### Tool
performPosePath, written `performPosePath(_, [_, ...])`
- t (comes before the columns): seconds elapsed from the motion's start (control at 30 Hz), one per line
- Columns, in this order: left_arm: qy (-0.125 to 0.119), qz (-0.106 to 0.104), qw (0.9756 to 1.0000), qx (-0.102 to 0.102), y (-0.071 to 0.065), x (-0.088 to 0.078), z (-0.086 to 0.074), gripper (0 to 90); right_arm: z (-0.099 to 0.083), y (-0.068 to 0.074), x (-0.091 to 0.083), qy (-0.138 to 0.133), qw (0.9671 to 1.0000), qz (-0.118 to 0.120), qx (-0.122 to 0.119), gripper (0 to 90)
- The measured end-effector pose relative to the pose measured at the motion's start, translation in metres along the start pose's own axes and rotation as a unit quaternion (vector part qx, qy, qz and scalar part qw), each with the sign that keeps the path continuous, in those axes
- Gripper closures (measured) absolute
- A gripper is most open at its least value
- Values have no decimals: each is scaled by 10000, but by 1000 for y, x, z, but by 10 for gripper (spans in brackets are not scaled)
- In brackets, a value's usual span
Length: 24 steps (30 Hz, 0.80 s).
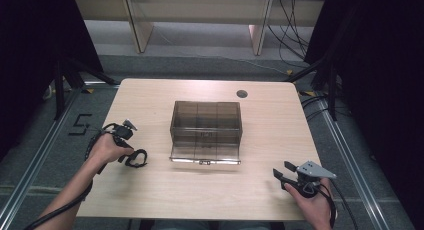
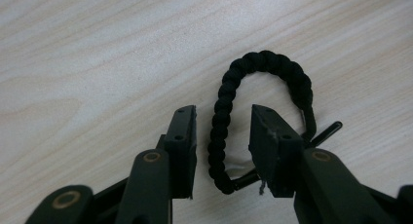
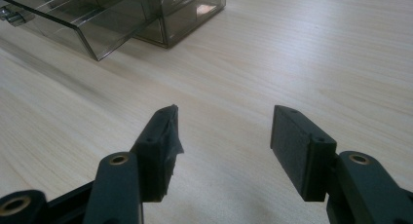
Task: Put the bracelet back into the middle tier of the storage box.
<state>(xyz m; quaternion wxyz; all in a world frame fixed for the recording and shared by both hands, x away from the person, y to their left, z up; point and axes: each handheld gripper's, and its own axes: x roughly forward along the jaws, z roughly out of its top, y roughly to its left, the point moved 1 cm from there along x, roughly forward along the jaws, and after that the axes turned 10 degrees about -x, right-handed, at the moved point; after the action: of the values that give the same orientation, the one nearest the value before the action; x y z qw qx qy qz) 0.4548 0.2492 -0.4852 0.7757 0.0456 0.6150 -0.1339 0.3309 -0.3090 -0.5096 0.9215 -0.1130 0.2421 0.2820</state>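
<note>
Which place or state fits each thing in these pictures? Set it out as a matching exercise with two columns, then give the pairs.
Things:
1. black braided bracelet
2. smoky clear box
3. left hand-held gripper
4. right hand-held gripper

Places or states:
A. middle of the table, front drawer pulled out
B. open above bare wood
C. lying flat on the table
D. jaws open either side of a braided band

Pairs: 1-C, 2-A, 3-D, 4-B

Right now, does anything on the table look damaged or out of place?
Mostly tidy. The smoky plastic box has its front drawer pulled out. The right claw has a frayed, torn pad on one finger. A black braided bracelet lies on the table.
</note>
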Motion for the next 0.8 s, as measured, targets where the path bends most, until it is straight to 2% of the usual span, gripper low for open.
performPosePath(0.03, [22,33,10000,19,0,1,1,627,0,0,0,-4,10000,5,-1,446])
performPosePath(0.07, [4,51,9999,157,2,2,2,634,0,0,0,-4,10000,-1,-6,445])
performPosePath(0.1, [12,44,9999,154,1,3,2,644,0,0,0,3,10000,-7,-17,445])
performPosePath(0.2, [96,72,9996,266,0,5,3,678,0,-4,1,-95,9995,-54,-306,445])
performPosePath(0.23, [136,78,9995,278,0,6,3,691,0,-2,2,-66,9998,35,-183,445])
performPosePath(0.27, [150,99,9993,313,-1,6,3,702,0,-2,2,-50,9998,51,-169,445])
performPosePath(0.57, [280,185,9986,402,-4,9,3,798,0,-3,1,-61,9998,19,-203,445])
performPosePath(0.6, [290,209,9985,411,-4,10,3,804,0,0,0,-28,10000,13,-61,445])
performPosePath(0.77, [339,223,9984,384,-5,9,3,819,0,0,0,-16,10000,6,-87,445])
performPosePath(0.8, [345,210,9985,366,-5,9,2,823,0,-2,1,-72,9997,-18,-231,445])
